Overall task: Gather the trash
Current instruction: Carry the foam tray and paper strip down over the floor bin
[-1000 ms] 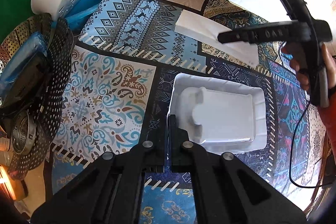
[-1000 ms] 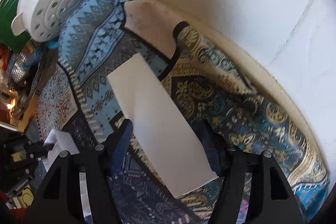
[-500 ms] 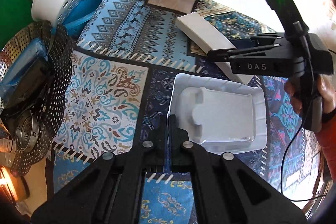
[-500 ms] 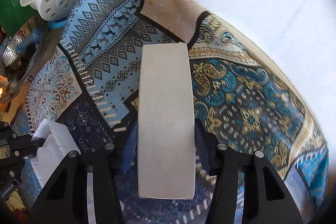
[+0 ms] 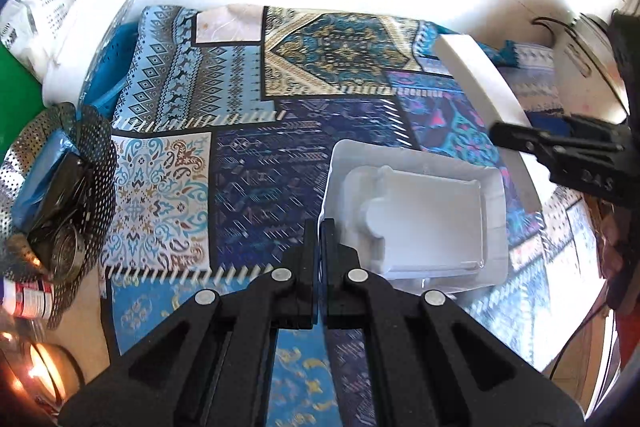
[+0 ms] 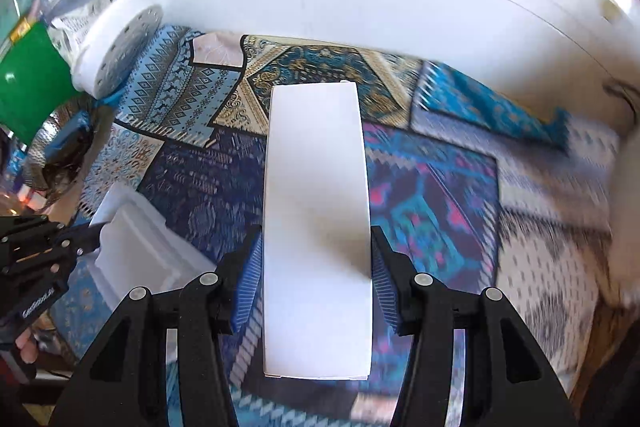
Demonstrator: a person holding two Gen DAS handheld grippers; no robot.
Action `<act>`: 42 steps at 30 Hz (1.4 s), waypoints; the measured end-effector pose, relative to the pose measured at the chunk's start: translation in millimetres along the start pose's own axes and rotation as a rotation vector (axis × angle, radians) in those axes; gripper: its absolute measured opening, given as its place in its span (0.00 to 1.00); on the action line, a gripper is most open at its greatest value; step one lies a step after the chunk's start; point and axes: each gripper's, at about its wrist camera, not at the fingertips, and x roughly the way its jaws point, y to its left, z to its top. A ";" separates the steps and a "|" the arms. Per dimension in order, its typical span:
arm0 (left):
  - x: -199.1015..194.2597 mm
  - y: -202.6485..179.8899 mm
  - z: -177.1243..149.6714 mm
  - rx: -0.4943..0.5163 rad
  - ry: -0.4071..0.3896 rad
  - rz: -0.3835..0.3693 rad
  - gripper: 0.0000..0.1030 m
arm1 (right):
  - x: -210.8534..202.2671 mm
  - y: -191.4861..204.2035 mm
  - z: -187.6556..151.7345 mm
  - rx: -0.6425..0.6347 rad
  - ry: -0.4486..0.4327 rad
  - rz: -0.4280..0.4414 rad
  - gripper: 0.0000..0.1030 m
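Both our grippers carry white trash above the patterned cloth.

Our left gripper (image 5: 319, 227) has its jaws pinched tight on the thin rim of the white plastic tray (image 5: 416, 215), holding it over the patchwork cloth (image 5: 240, 115). Our right gripper (image 6: 316, 259) clamps the long white box (image 6: 316, 219) by its two long sides, blue pads (image 6: 250, 279) pressing on it, lifted off the cloth. A perforated metal basket (image 5: 60, 171) sits at the cloth's left edge.
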 end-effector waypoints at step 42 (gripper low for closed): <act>80.8 -133.2 -460.3 -0.221 0.323 0.207 0.00 | 14.3 11.1 -456.0 0.063 0.257 0.219 0.46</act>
